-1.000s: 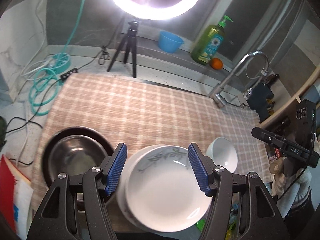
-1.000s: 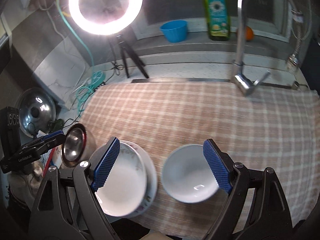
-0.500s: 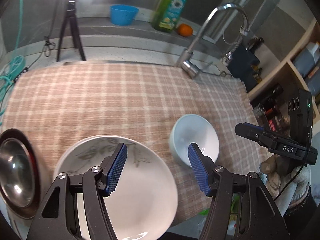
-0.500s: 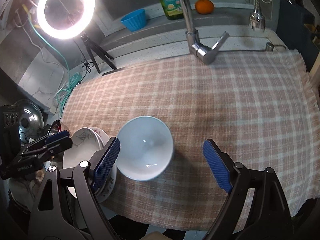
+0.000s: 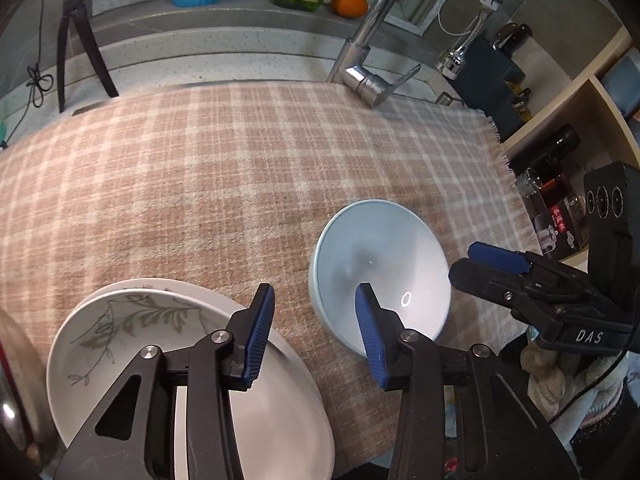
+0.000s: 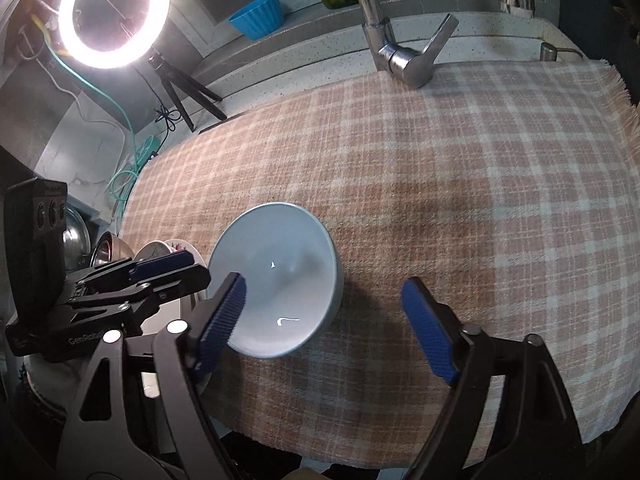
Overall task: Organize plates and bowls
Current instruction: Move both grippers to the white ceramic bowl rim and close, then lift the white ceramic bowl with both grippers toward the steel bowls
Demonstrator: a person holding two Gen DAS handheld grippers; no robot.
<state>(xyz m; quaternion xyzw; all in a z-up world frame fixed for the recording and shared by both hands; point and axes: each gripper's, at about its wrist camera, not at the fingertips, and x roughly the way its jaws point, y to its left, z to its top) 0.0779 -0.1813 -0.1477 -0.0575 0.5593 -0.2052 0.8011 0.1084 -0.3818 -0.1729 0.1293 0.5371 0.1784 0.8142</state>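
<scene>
Fingers of both grippers, left gripper (image 5: 316,336) and right gripper (image 6: 336,316), stand spread and empty. White bowl (image 5: 380,276) sits upright on the checked cloth (image 5: 224,168), just right of the stacked plates (image 5: 160,360). Recommend straddling the bowl's rim before closing.

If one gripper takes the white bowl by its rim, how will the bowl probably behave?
The white bowl looks like glazed ceramic with sharp highlights, so it may be slippery between the fingers and fragile if dropped. It looks deep and thick-walled, so probably rather heavy and apt to tilt when held by one side. The checked cloth under it should resist sliding.
</scene>
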